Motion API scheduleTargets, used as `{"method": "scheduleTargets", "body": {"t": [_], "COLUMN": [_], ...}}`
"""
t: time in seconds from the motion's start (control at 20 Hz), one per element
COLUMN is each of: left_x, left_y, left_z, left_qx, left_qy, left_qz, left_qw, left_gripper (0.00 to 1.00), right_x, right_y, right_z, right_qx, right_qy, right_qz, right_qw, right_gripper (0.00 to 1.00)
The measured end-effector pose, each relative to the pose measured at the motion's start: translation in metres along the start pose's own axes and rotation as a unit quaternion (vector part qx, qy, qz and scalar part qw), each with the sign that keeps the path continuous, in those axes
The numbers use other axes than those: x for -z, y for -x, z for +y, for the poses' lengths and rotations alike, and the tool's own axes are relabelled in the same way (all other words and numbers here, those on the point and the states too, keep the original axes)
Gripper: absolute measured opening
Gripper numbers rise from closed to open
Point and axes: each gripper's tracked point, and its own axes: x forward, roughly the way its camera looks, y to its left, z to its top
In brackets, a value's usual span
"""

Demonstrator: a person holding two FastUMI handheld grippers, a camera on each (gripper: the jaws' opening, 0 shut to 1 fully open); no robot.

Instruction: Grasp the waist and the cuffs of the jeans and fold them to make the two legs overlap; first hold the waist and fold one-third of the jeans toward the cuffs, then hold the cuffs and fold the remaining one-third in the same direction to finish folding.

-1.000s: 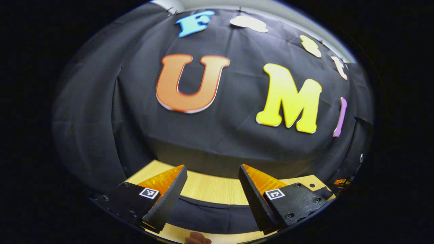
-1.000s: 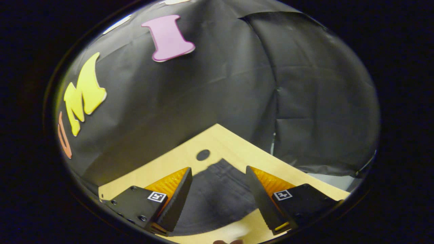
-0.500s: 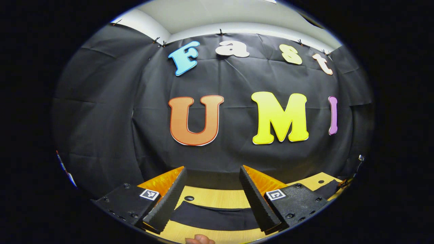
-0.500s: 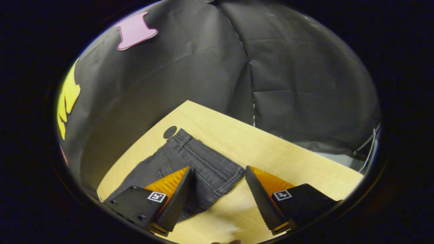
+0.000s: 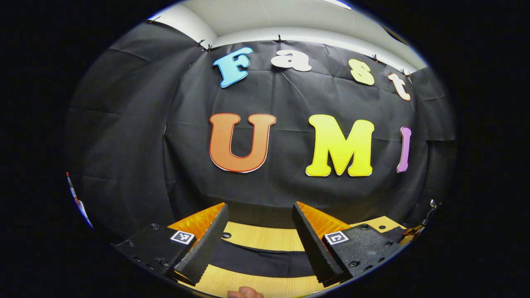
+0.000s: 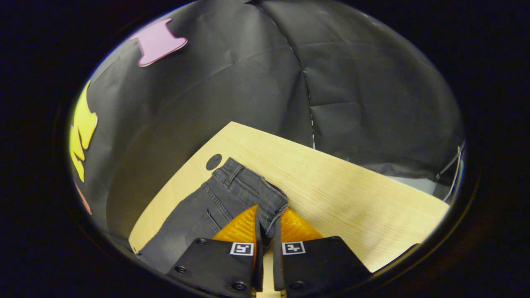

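Our right tool point(image 6: 265, 219) has its fingers pinched together on the waist corner of the dark jeans point(image 6: 215, 198), which lie flat on the wooden counter point(image 6: 352, 198). Our left tool point(image 5: 258, 223) hangs wide open, gripping nothing, above what seems to be the jeans' far end point(image 5: 261, 260).

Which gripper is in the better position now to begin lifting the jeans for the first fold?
Right. The right gripper is shut on the jeans at the waist corner. The left gripper is open above the jeans, holding nothing.
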Motion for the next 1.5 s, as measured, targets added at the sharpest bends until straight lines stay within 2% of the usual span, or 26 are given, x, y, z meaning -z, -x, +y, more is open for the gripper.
{"method": "scheduleTargets", "body": {"t": [0.05, 0.2, 0.4, 0.55, 0.8, 1.1, 1.3, 1.5], "left_x": [-0.001, -0.002, -0.004, -0.004, -0.002, -0.004, 0.000, 0.002], "left_y": [0.001, 0.004, 0.007, 0.012, 0.019, 0.029, 0.030, 0.031], "left_z": [0.001, 0.002, 0.011, 0.018, 0.032, 0.040, 0.039, 0.042], "left_qx": [0.000, 0.004, 0.001, -0.003, -0.016, -0.025, -0.025, -0.035], "left_qy": [-0.001, -0.003, 0.003, 0.006, 0.004, -0.032, -0.017, -0.016], "left_qz": [-0.001, -0.001, -0.004, -0.002, 0.000, -0.010, -0.002, 0.000], "left_qw": [1.000, 1.000, 1.000, 1.000, 1.000, 0.999, 1.000, 0.999], "left_gripper": [0.98, 0.98, 0.98, 0.98, 0.98, 1.00, 0.98, 0.98], "right_x": [-0.002, -0.012, -0.028, -0.038, -0.020, 0.043, 0.104, 0.172], "right_y": [0.003, 0.015, 0.047, 0.081, 0.132, 0.173, 0.191, 0.201], "right_z": [0.006, 0.017, 0.051, 0.101, 0.181, 0.270, 0.314, 0.342], "right_qx": [-0.001, -0.009, -0.032, -0.062, -0.128, -0.215, -0.270, -0.309], "right_qy": [0.004, 0.032, 0.082, 0.134, 0.205, 0.247, 0.271, 0.309], "right_qz": [-0.004, -0.024, -0.076, -0.122, -0.156, -0.153, -0.126, -0.087], "right_qw": [1.000, 0.999, 0.993, 0.981, 0.958, 0.932, 0.915, 0.895], "right_gripper": [0.01, 0.01, 0.01, 0.01, 0.01, 0.01, 0.01, 0.01]}}
